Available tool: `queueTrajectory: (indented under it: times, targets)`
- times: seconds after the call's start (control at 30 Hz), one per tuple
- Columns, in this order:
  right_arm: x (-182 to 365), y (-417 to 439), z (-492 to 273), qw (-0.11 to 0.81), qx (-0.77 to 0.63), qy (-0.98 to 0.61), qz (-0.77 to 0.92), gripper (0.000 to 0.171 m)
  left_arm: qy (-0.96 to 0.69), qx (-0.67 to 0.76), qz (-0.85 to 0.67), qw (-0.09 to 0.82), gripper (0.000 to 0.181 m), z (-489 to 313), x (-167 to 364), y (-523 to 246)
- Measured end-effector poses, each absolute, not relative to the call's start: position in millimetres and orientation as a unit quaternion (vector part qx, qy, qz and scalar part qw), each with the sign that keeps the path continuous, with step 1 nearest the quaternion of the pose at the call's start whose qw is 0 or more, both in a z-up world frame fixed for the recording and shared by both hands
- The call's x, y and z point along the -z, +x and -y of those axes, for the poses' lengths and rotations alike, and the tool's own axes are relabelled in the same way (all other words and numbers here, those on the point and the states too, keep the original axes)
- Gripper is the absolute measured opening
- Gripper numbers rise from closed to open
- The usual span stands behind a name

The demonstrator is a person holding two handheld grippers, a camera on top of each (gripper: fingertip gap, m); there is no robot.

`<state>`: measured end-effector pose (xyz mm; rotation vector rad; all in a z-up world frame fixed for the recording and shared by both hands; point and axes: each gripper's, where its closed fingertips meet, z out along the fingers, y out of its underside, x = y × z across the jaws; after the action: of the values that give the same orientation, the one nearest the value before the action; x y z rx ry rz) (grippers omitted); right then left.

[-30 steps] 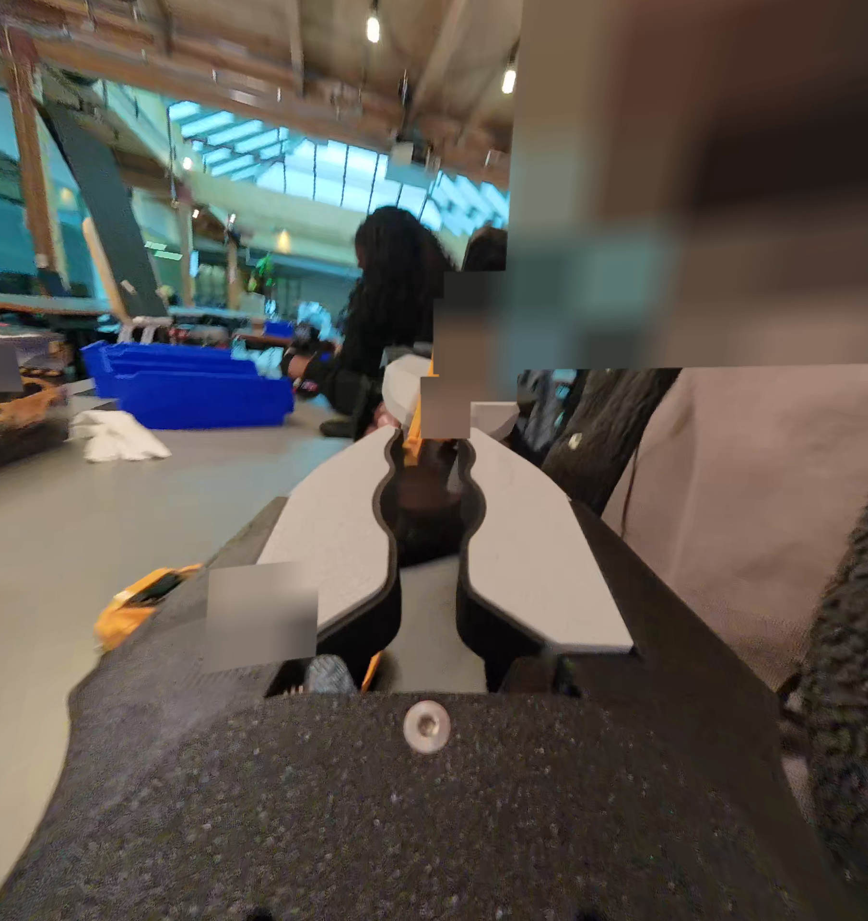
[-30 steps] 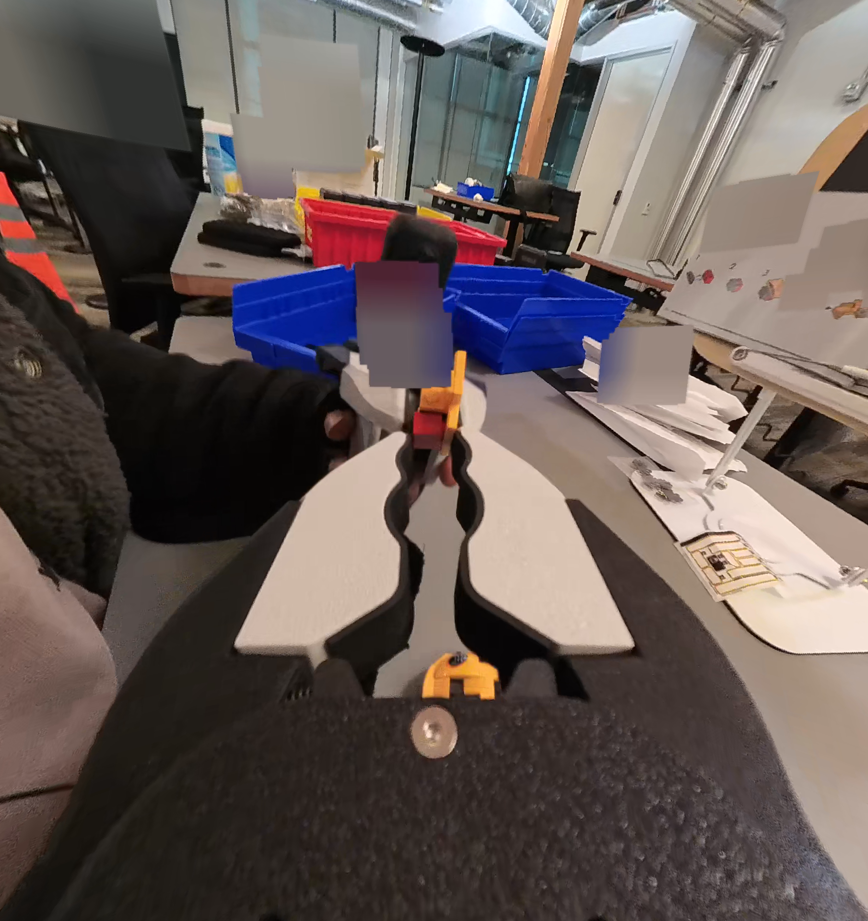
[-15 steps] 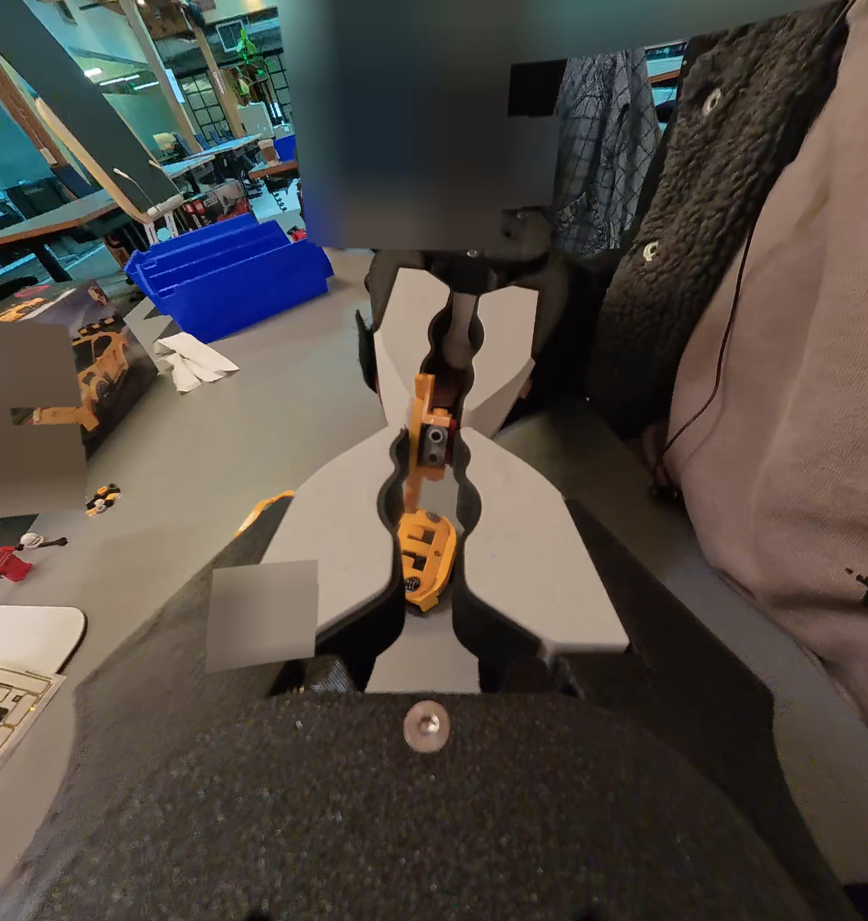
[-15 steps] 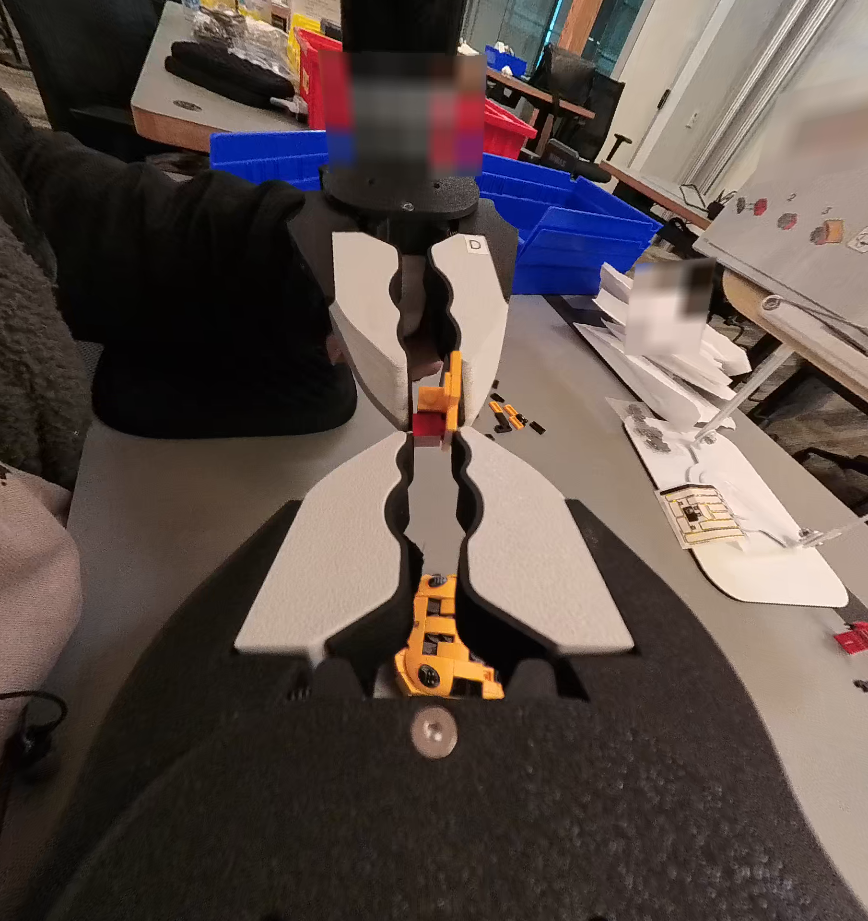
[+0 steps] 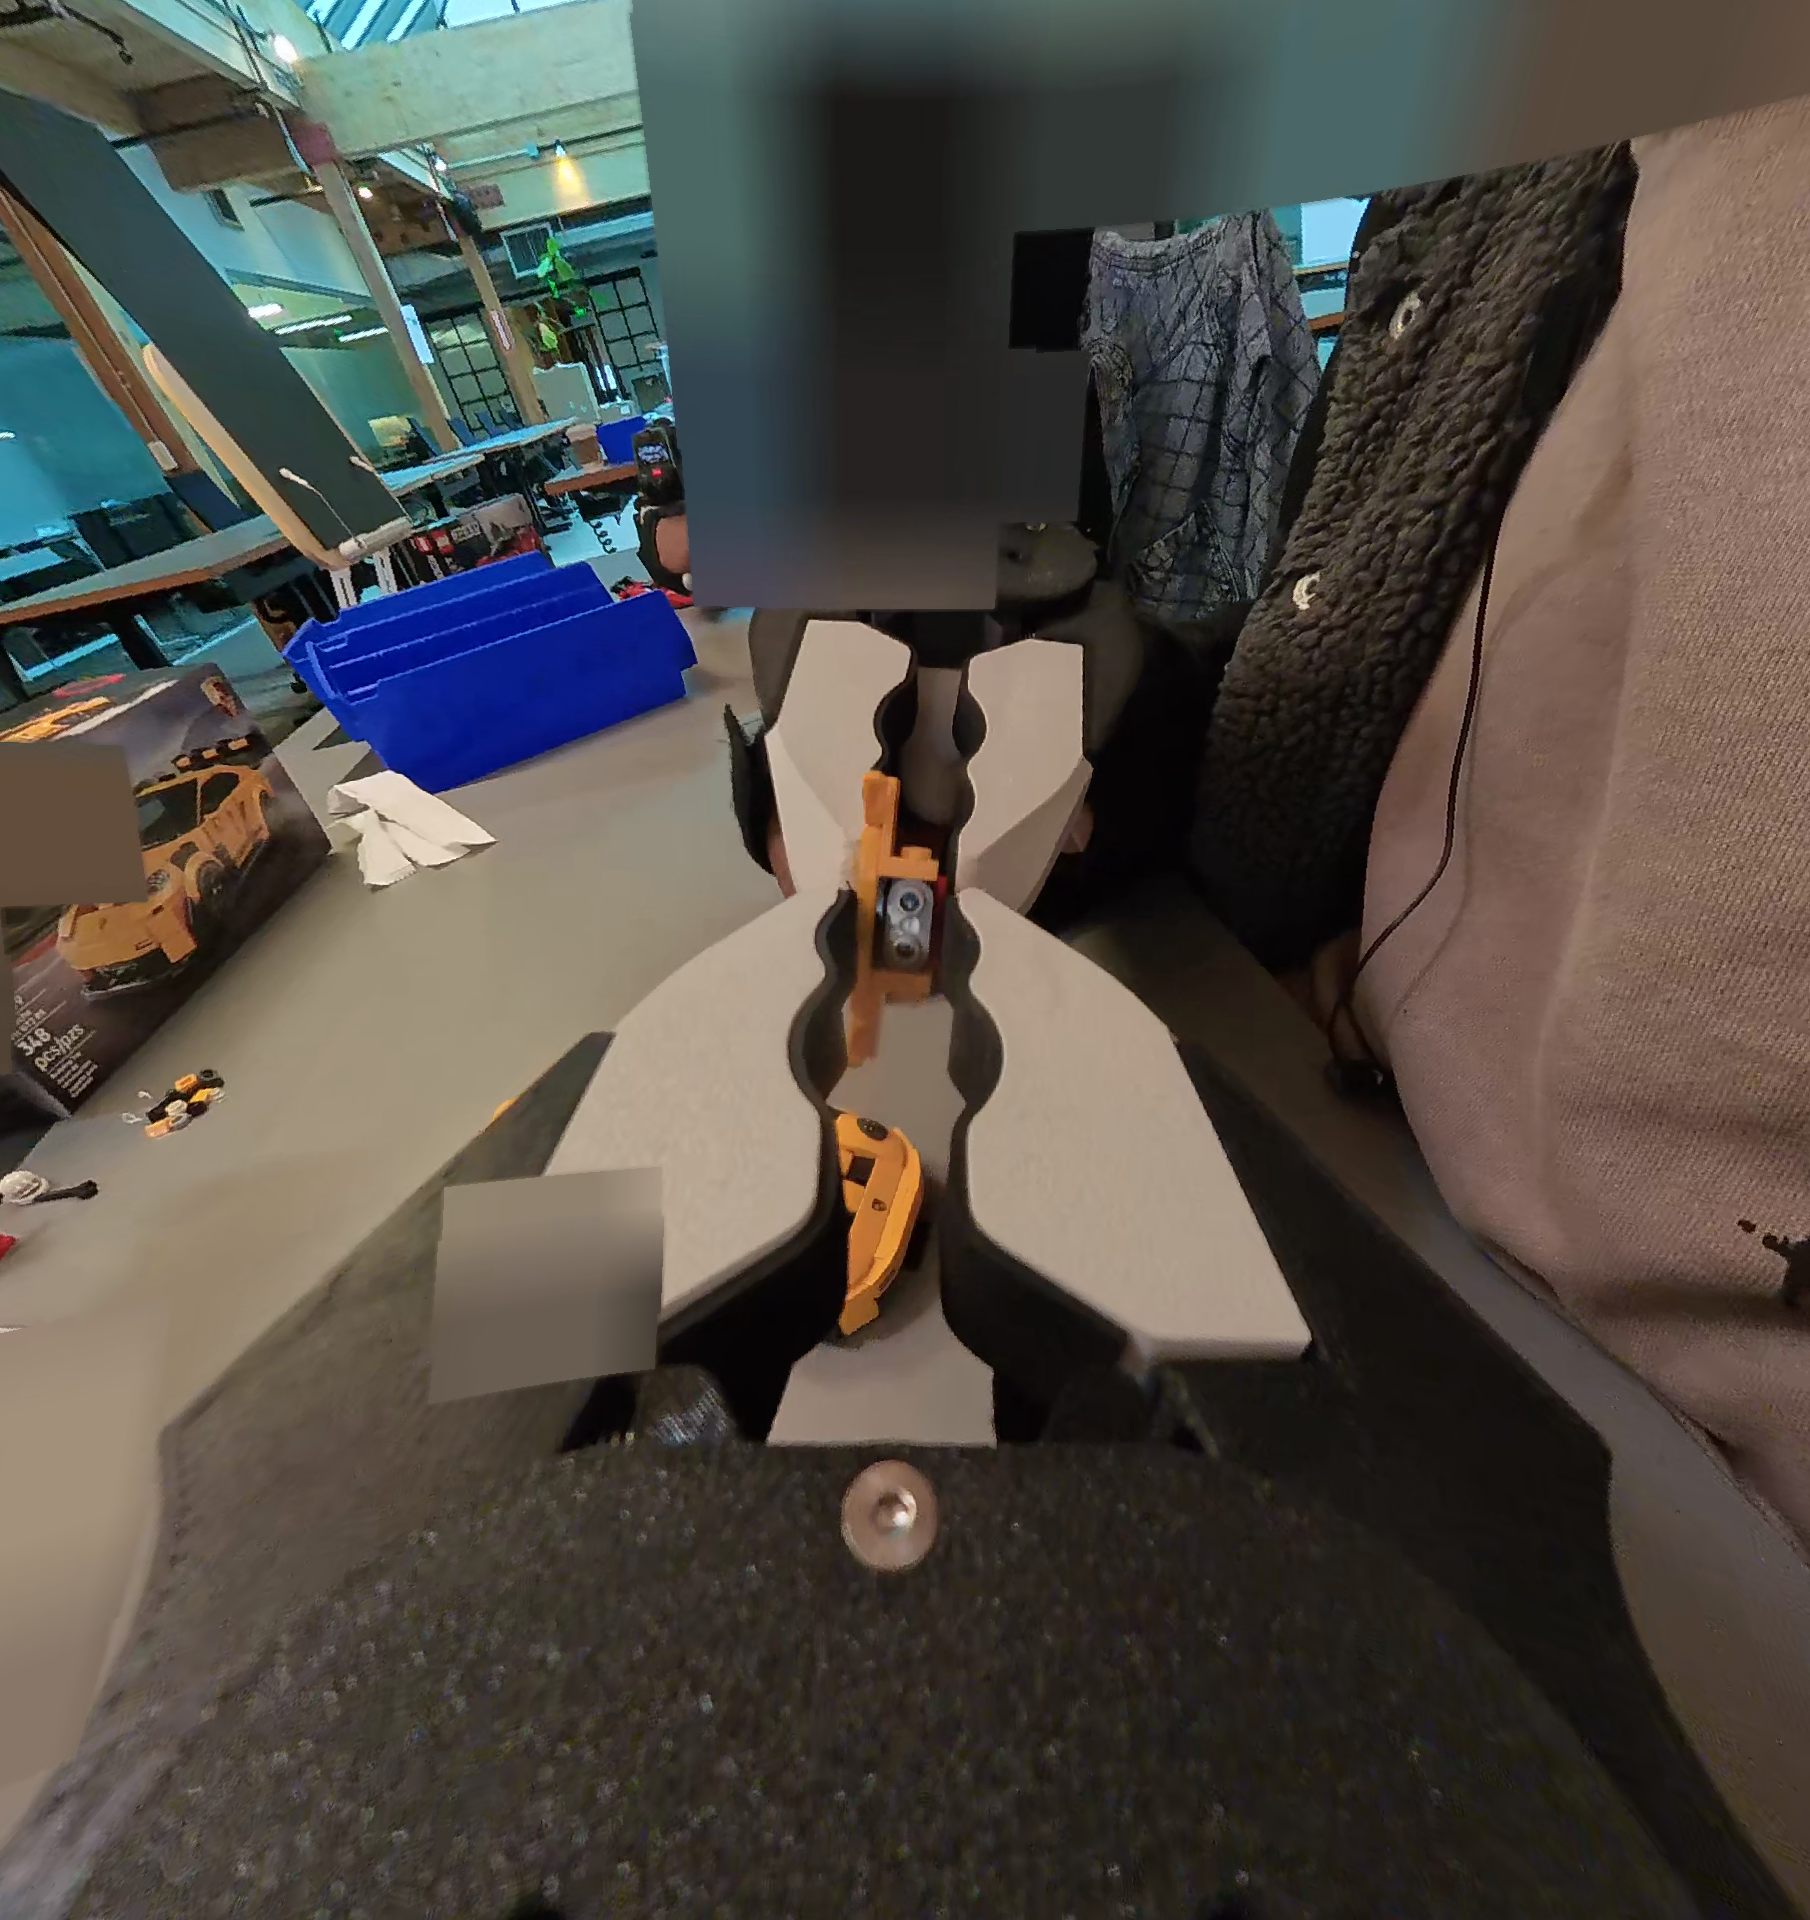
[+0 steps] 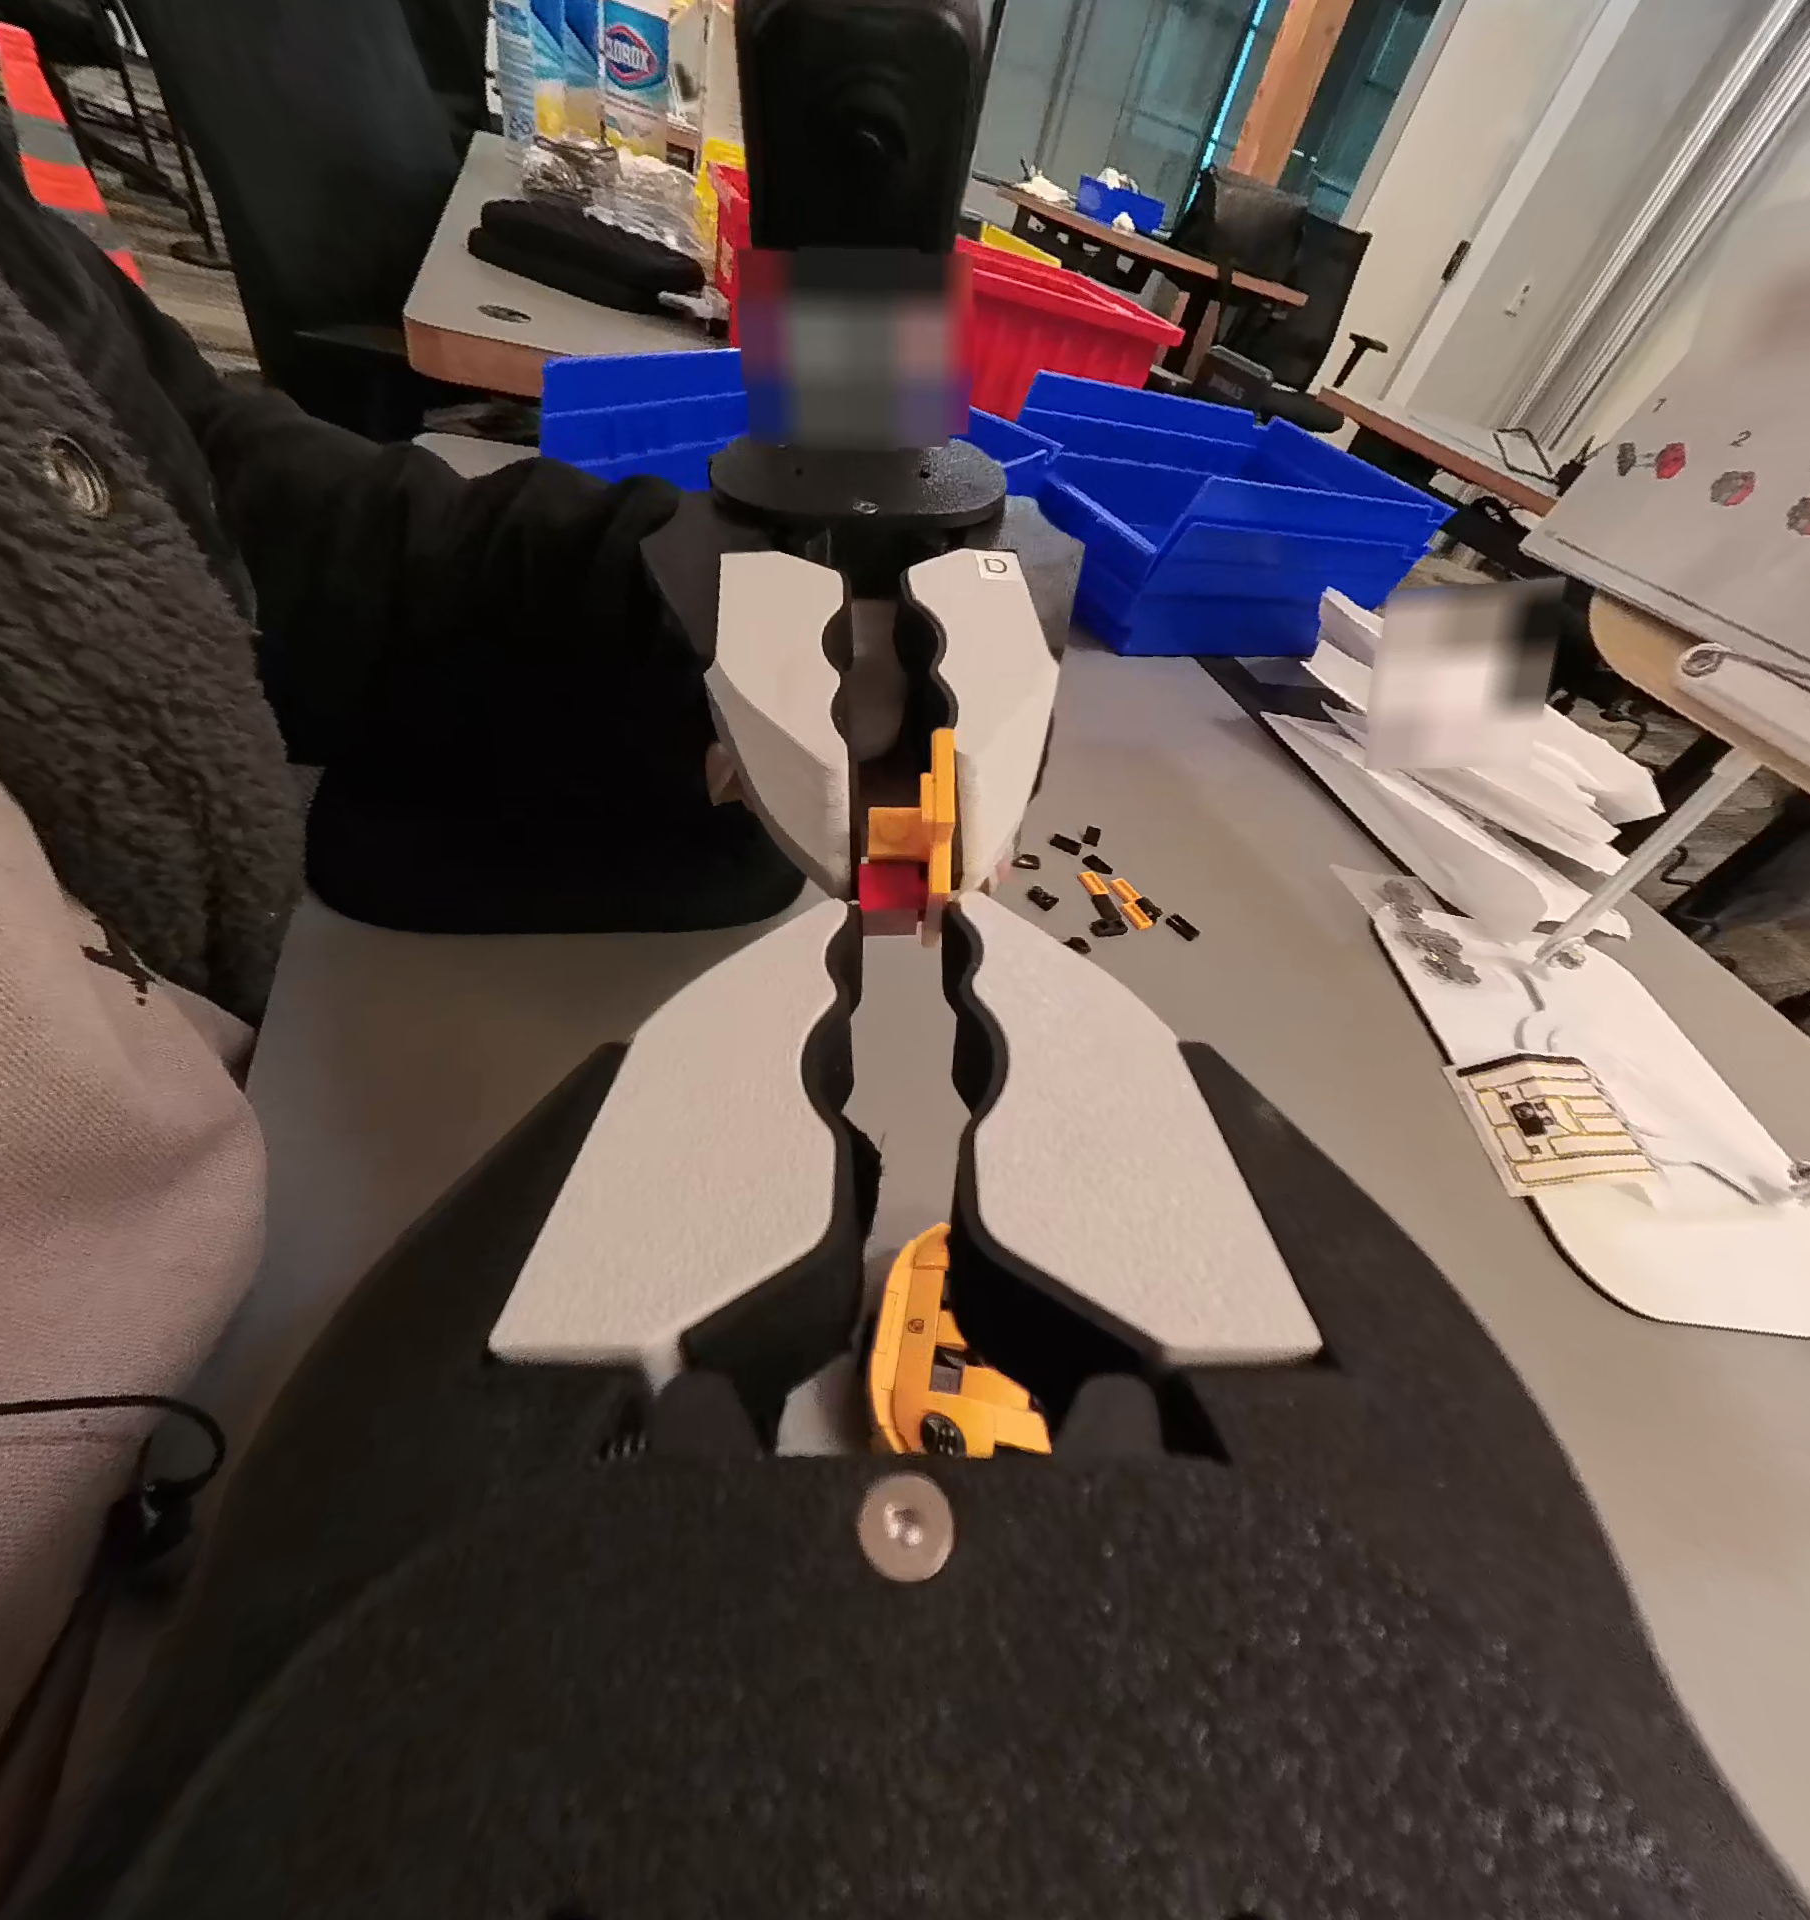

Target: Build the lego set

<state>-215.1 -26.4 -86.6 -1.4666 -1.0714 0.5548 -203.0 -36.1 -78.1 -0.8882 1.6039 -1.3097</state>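
A small lego assembly (image 5: 896, 920) of an orange plate, a grey piece and a red brick hangs in the air between my two grippers, which meet tip to tip. My left gripper (image 5: 901, 904) is closed on it from one side. My right gripper (image 6: 903, 906) pinches its red end (image 6: 888, 894) from the other side. In the right wrist view the orange plate (image 6: 937, 821) reaches in between the left gripper's fingers. The orange lego car body (image 5: 880, 1216) lies on the grey table under both grippers and also shows in the right wrist view (image 6: 932, 1351).
The lego box (image 5: 184, 831), a white cloth (image 5: 402, 826) and blue bins (image 5: 496, 665) stand beyond. Loose small pieces (image 6: 1109, 894) lie near the grippers, others (image 5: 184, 1096) by the box. White papers (image 6: 1483, 810) and a white mat (image 6: 1659, 1195) lie to the right. The person's torso (image 5: 1659, 831) is close.
Both grippers have tipped down toward the table together, still tip to tip on the small assembly. The orange car body has come into view beneath them.
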Motion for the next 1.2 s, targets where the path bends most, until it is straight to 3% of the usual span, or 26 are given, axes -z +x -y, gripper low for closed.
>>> queueTrajectory:
  times: [0.43, 0.77, 1.2]
  targets:
    - [98.1, -204.1, 15.5, 0.572, -0.221, -0.661, 0.432, 0.014, -0.405, 0.521, -0.619, 0.426, 0.018, 20.0, 85.5, -201.0]
    - [113.3, -182.2, -4.2, 0.595, -0.088, -0.674, 0.429, 0.014, -0.579, 0.405, -0.553, 0.442, 0.020, 1.6, 99.7, -182.3]
    - [95.8, -180.2, 1.7, 0.669, 0.086, -0.584, 0.452, 0.014, -0.563, 0.340, -0.556, 0.508, 0.015, 14.1, 89.9, -179.4]
